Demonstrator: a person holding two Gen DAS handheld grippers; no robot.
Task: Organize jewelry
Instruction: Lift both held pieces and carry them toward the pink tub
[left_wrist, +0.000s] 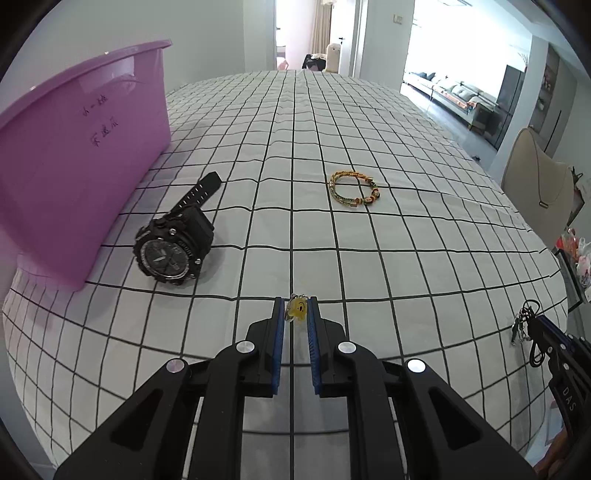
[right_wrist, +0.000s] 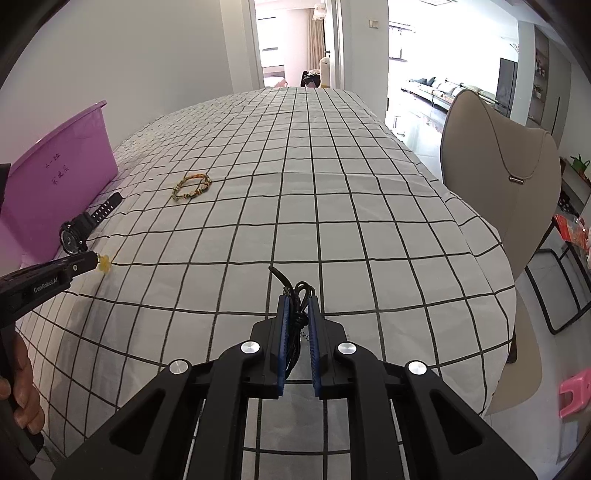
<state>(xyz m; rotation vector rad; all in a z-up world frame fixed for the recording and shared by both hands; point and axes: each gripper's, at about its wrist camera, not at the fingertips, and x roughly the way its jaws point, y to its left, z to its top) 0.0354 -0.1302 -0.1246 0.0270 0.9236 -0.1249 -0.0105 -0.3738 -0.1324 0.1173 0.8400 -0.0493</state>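
Left wrist: watch (left_wrist: 173, 247) beside purple basin (left_wrist: 74, 166); bracelet (left_wrist: 354, 189) apart.

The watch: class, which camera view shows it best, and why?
The left wrist view: the watch lies near, its dial and strap plain beside the purple tub. In the right wrist view it is small, at the left edge.
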